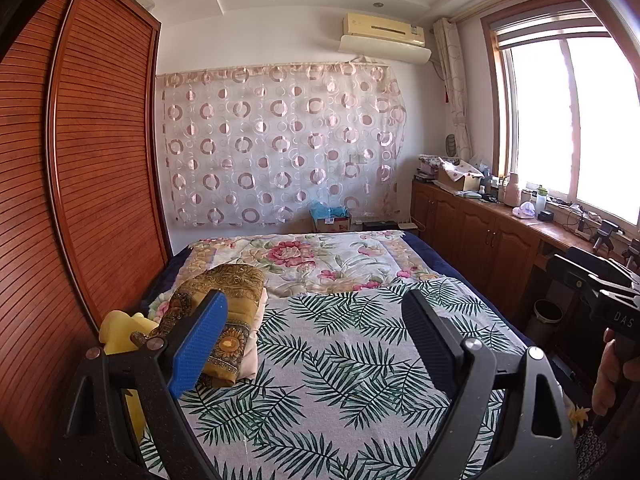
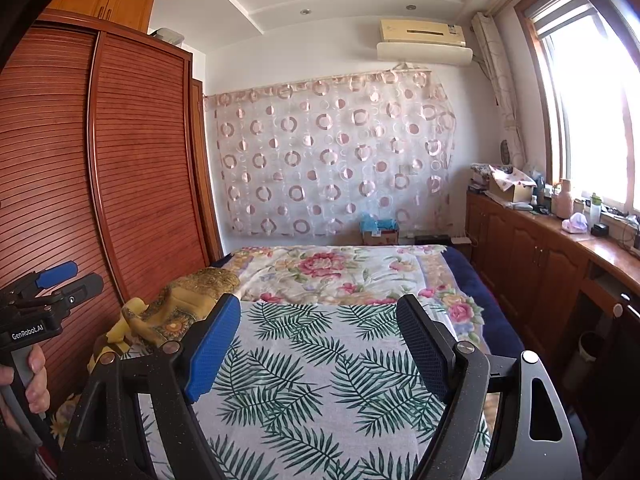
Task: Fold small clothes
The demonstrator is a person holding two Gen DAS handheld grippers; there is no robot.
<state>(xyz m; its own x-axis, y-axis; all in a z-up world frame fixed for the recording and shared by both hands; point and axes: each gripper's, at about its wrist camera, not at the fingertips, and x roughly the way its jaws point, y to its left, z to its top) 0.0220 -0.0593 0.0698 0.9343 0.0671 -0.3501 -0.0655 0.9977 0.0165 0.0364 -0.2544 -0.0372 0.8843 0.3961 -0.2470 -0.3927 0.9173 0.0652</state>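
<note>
Left wrist view showed the left gripper [image 1: 316, 344] with fingers spread wide and empty above the palm-print sheet [image 1: 340, 364], as were the right gripper's [image 2: 318, 344]. Farther left on the bed [image 2: 472, 276], beside the wardrobe [image 1: 100, 160], lay the brown patterned clothes [image 1: 228, 312], heaped with their long axis running near to far. They looked light, soft and limp, best pinched at an outer hem or corner.

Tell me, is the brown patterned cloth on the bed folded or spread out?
Folded. The brown patterned cloth lies as a compact stack of layers near the wardrobe.
</note>
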